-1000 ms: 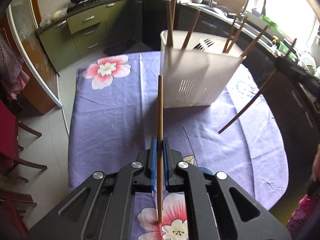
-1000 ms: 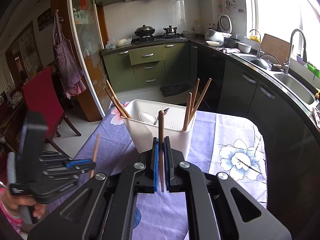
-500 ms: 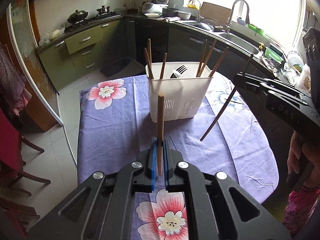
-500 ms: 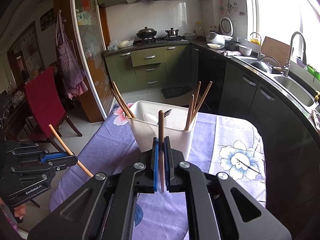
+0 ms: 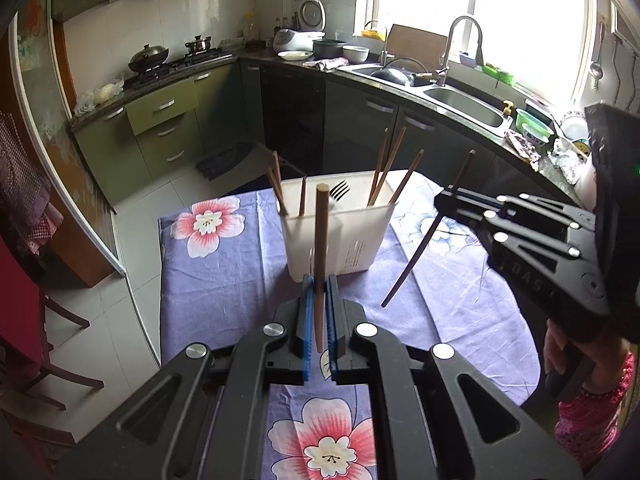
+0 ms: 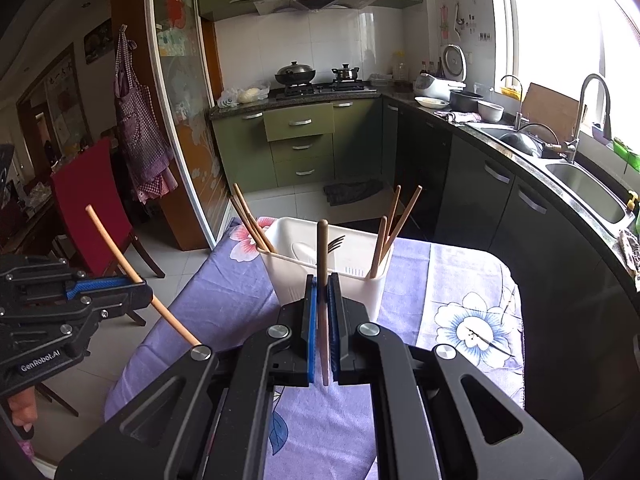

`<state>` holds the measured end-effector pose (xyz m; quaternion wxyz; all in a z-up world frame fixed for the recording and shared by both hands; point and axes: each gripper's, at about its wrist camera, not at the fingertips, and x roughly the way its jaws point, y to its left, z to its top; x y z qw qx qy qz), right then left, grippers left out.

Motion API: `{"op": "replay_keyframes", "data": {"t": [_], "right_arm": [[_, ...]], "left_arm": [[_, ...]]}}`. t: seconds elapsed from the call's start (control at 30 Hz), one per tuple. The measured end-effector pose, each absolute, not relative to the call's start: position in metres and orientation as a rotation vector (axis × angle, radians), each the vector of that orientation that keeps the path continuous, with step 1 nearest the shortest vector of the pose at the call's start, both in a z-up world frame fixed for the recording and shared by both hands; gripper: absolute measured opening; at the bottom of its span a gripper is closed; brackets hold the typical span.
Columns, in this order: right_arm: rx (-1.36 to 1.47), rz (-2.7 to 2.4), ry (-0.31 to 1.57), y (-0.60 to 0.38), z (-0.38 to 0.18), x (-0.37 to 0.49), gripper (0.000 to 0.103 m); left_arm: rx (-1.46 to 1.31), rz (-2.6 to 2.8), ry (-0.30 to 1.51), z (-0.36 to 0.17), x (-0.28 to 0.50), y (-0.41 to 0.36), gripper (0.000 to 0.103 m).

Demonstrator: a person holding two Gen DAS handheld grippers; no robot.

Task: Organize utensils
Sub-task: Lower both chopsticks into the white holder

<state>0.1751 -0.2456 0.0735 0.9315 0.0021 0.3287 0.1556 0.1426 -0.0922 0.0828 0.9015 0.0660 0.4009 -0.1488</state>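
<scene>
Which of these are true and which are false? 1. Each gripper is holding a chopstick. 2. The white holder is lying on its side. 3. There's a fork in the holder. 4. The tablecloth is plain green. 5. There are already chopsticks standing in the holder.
1. True. The left gripper is shut on a light chopstick, and the right gripper is shut on a dark chopstick.
2. False. The white utensil holder stands upright on the table.
3. True. A fork pokes up, tines topmost, from the holder.
4. False. The tablecloth is purple with big flowers.
5. True. Chopsticks lean at both ends of the holder.
</scene>
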Motion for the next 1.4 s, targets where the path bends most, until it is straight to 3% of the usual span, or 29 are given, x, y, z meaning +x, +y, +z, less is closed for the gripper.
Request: {"op": "replay_keyframes", "data": {"t": [0.5,0.87,1.1,1.4], "right_arm": [[0.016,0.328,0.549,-0.252,0.152,0.173,0.006],[0.049,0.311,0.465,-0.252,0.199,0.211,0.006],[0.056,0.296,0.488,-0.25,0.187,0.254,0.006],[0.043,0.285,0.584,-0.243,0.125,0.288,0.006]], "left_arm": [[0.15,-0.362,0.676,0.166,0.149,-0.129,0.006],[0.149,-0.337,0.582,0.198,0.199,-0.151,0.006],[0.132,-0.308,0.599,0.181,0.244,-0.15,0.006],[0.139,-0.292,0.726,0.118,0.277,-0.138,0.006]]}}
